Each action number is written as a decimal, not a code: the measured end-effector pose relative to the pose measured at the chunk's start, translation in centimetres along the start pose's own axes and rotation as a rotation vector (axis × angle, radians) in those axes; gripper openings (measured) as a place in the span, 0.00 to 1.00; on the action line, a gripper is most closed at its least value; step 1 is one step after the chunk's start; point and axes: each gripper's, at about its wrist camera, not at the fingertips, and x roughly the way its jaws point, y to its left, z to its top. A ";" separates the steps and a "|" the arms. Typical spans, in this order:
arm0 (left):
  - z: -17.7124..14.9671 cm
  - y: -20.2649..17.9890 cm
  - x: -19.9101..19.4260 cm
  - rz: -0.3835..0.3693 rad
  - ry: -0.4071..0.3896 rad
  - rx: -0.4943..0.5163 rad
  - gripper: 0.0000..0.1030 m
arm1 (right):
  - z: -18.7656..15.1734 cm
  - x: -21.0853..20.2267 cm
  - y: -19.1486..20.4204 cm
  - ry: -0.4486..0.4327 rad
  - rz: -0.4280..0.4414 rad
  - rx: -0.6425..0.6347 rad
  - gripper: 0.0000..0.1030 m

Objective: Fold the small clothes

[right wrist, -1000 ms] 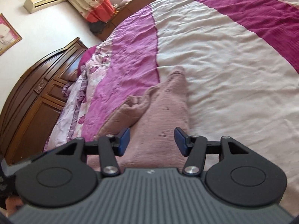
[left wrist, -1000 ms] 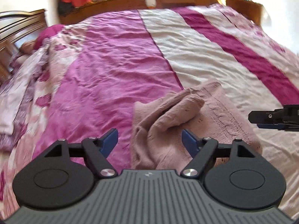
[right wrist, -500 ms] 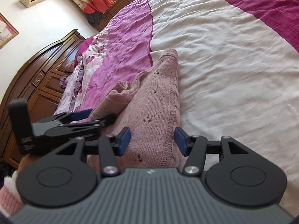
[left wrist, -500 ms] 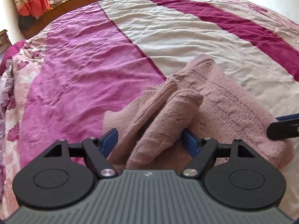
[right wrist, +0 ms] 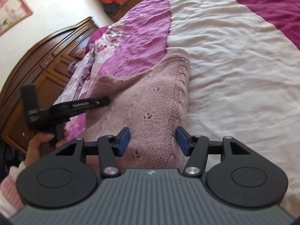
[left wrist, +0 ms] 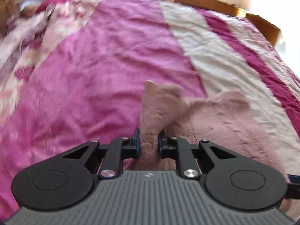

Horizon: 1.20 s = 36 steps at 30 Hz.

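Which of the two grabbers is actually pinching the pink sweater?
The left gripper: it is shut on a sweater fold. The right gripper is open, straddling the knit.

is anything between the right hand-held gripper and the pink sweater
Nothing visible. The right hand-held gripper is open with the pink sweater directly between and ahead of its fingers on the striped bedspread. The left hand-held gripper is off to its left, shut on a fold of the sweater.

Left wrist view smears with motion blur, so the bedspread (left wrist: 93, 65) pattern at far left is unreadable. The sweater's (left wrist: 225, 123) near edge hides behind the left gripper (left wrist: 149, 144). The picture frame (right wrist: 11, 9) runs off the right wrist view's edge.
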 end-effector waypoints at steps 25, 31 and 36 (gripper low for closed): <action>-5.9 0.3 -5.7 0.130 0.059 0.048 0.80 | -0.5 0.6 1.4 -0.019 -0.054 -0.045 0.56; -5.7 1.3 -6.5 -0.006 0.090 -0.090 0.80 | 0.8 0.2 -1.0 -0.001 -0.018 0.111 0.58; -6.2 1.4 -6.1 -0.063 0.117 -0.136 0.83 | 1.5 1.2 -3.2 0.048 0.041 0.262 0.68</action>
